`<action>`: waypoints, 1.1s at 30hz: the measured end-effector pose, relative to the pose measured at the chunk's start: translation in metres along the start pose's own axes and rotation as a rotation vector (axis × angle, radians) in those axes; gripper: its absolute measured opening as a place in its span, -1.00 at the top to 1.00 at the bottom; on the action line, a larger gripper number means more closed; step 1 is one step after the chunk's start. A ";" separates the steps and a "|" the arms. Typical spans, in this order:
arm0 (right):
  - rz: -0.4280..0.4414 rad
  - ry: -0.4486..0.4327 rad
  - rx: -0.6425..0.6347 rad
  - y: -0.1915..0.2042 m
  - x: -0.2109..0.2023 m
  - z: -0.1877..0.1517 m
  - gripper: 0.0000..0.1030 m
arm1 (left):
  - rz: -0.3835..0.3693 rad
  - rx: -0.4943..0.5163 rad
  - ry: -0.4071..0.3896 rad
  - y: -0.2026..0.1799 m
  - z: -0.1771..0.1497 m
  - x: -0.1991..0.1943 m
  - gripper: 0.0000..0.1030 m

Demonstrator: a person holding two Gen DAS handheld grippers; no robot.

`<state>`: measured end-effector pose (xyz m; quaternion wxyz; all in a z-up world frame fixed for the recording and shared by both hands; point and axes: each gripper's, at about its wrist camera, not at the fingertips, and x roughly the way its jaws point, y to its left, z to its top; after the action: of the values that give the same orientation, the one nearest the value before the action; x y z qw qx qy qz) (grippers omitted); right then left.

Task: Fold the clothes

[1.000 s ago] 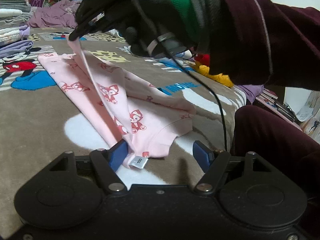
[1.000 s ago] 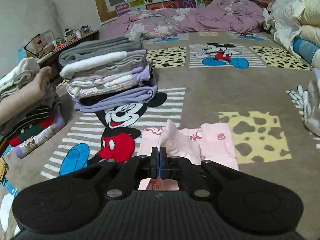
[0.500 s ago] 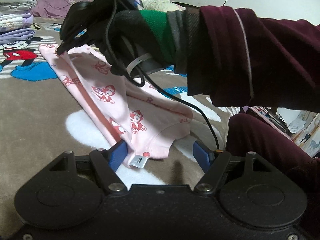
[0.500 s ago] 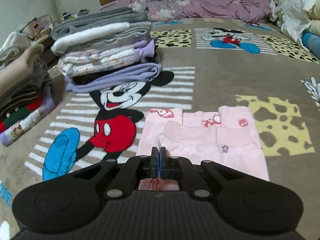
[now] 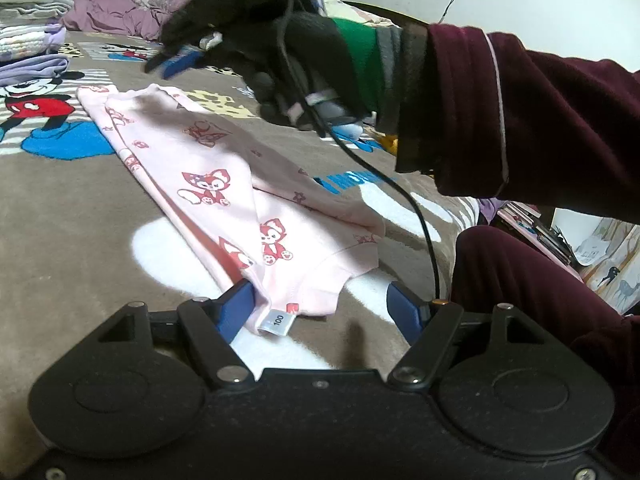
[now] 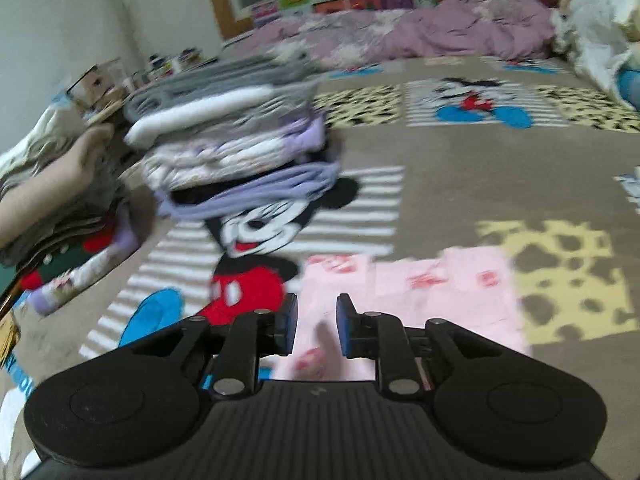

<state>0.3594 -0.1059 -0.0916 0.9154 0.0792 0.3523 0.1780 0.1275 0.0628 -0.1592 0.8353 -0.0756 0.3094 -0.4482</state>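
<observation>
Both grippers' fingers (image 6: 316, 330) gape over pink garment (image 5: 224, 184) edges.

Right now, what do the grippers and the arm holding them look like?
Both grippers, left and right, are matte black with blue pads and silver screws. The hand wears a black glove with a green-and-grey cuff, a maroon sleeve, and a black cable trails from it.
</observation>
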 end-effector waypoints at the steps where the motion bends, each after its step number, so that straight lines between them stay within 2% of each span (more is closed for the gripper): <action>1: -0.020 0.004 0.009 -0.007 -0.002 0.000 0.55 | 0.001 0.000 0.000 0.000 0.000 0.000 -0.41; 3: -0.059 0.011 0.028 -0.021 -0.005 0.000 0.50 | 0.001 -0.001 0.000 0.001 -0.001 0.000 -0.41; 7: -0.068 0.049 0.039 -0.036 0.001 -0.009 0.48 | 0.001 -0.002 0.001 0.002 -0.001 0.000 -0.41; 19: 0.027 0.036 0.039 -0.041 0.021 -0.009 0.44 | -0.004 -0.006 0.003 0.001 0.000 0.002 -0.42; 20: 0.034 0.033 0.034 -0.042 0.021 -0.009 0.47 | -0.004 -0.006 0.004 0.002 0.000 0.002 -0.42; 22: 0.047 0.015 0.009 -0.041 0.017 -0.009 0.77 | -0.005 -0.006 0.004 0.001 0.000 0.003 -0.43; 28: 0.092 -0.055 -0.058 -0.035 -0.002 -0.009 0.79 | -0.005 -0.002 0.003 0.002 -0.001 0.003 -0.44; 33: 0.220 -0.122 -0.089 -0.026 -0.017 -0.001 0.80 | -0.005 -0.001 0.001 0.002 -0.002 0.004 -0.44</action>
<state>0.3542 -0.1362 -0.0889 0.9127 0.0871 0.2768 0.2875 0.1293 0.0616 -0.1633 0.8339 -0.0765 0.3101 -0.4500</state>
